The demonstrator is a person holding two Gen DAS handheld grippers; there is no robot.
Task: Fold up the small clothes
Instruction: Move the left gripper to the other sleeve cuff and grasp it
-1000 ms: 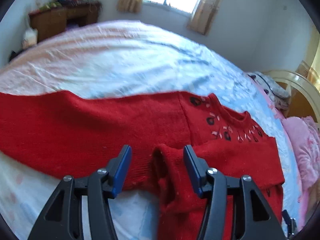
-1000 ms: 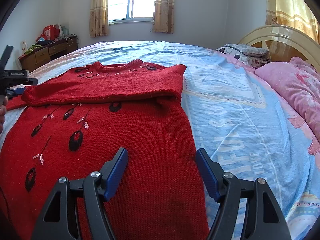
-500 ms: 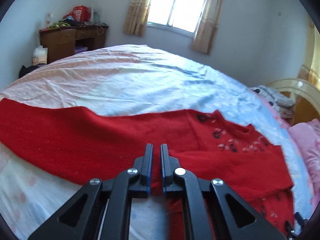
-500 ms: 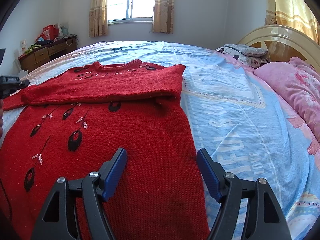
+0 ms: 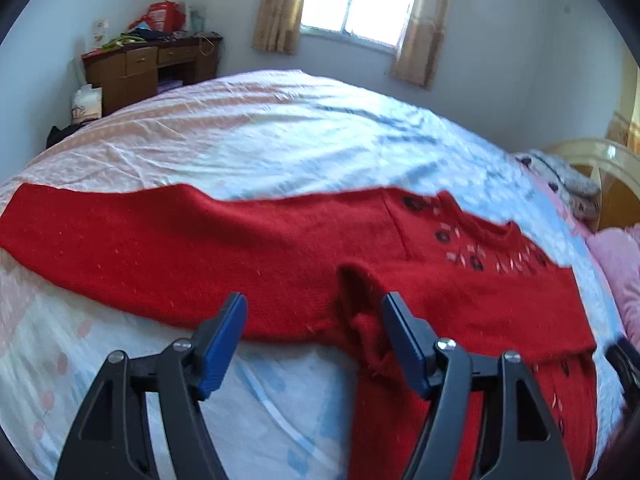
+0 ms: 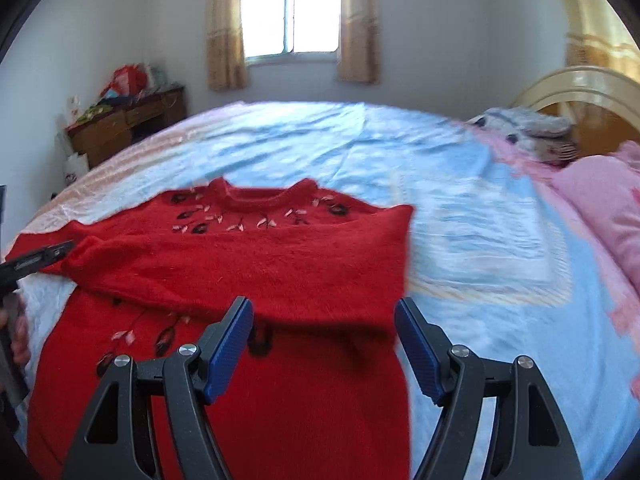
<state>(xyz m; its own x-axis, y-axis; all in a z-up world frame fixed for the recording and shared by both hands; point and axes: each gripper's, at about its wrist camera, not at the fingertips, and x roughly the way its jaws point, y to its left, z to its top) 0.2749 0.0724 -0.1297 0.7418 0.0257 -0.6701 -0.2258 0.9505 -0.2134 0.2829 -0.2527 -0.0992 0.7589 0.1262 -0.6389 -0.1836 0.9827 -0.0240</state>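
Red sweater [image 6: 248, 248] lies flat on the bed [image 6: 460, 208], neckline toward the window [image 6: 292, 8], one sleeve folded across its chest. My left gripper [image 5: 314, 340] hangs wide open, empty, over the sleeve cuff. My right gripper [image 6: 324, 340] is equally wide, holding nothing, above the body.

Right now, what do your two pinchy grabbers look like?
Both look alike. The left gripper and right gripper each have two black plastic arms with triangle-shaped holes, small silver screws, and ribbed blue pads on the fingers. No cables show.
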